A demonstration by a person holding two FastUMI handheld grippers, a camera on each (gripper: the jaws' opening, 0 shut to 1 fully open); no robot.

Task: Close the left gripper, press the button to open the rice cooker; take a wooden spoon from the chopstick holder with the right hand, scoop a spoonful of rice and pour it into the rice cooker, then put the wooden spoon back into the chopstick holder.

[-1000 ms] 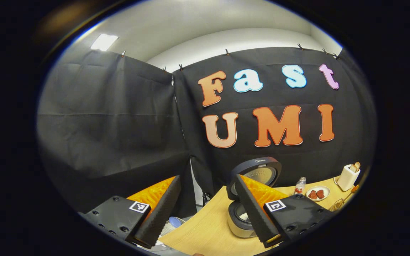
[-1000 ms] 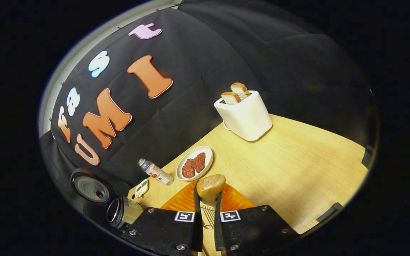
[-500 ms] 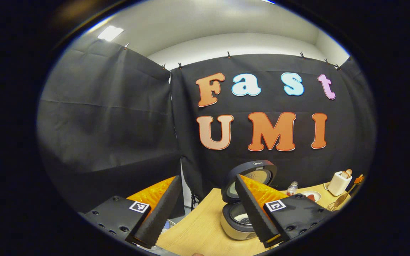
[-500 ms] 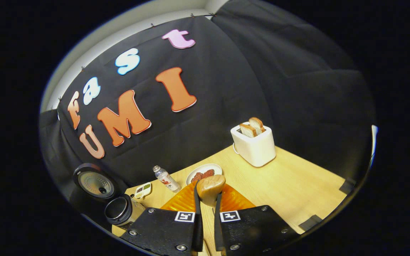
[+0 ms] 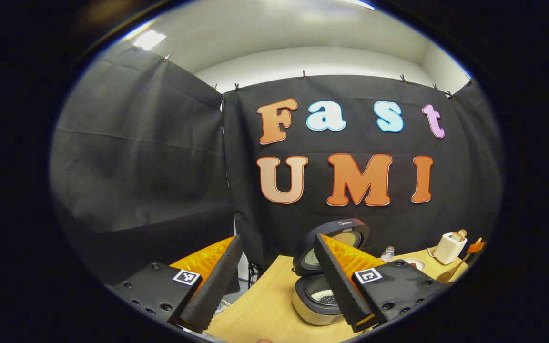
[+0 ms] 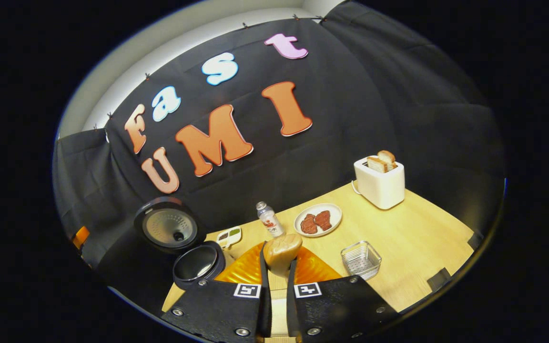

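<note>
My right claw [image 6: 275, 290] grips the wooden spoon [image 6: 281, 253] above the worktop [image 6: 417, 238]; my left claw [image 5: 274, 281] gapes beside the open rice cooker [image 5: 320, 297].

Black cloth wall [image 5: 141, 181] hangs on clips across the back and both sides, creased, with a seam gap at 6 o'clock of the left gripper view. White ceiling [image 5: 274, 33] above, lit panel [image 5: 149, 40] at 11 o'clock. Pale wood table [image 6: 398, 238] fills 4 to 6 o'clock of the right gripper view, dark clamps [image 6: 440, 277] on its edge.
</note>
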